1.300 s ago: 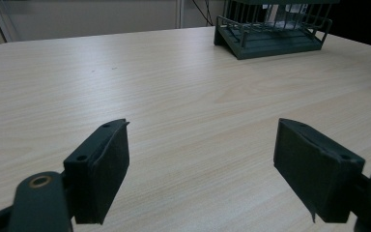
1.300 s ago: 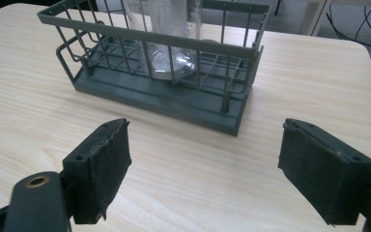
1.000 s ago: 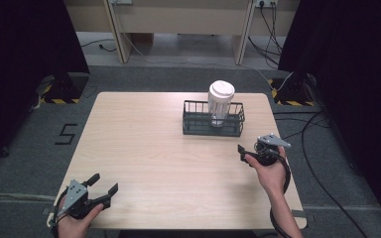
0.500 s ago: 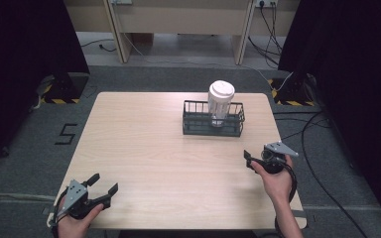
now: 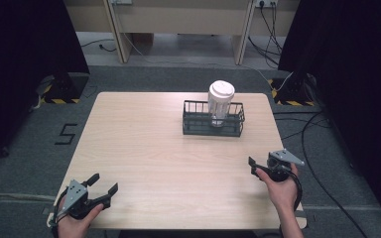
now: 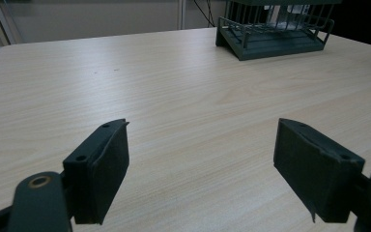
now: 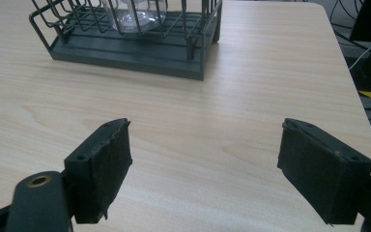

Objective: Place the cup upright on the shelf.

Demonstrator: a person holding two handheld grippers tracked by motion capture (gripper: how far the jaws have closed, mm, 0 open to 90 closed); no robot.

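I see a dark wire basket (image 5: 213,125) on the table's far right part, with a white-lidded clear jar (image 5: 220,102) standing upright inside its right half.

Top of the wire basket (image 6: 275,26) and of the clear jar (image 6: 284,13) inside cut off by the upper edge in the left gripper view. Same in the right gripper view: jar (image 7: 134,13) visible at its base alone behind the basket (image 7: 130,36) bars. Lower forearms cropped at the bottom of the high view.
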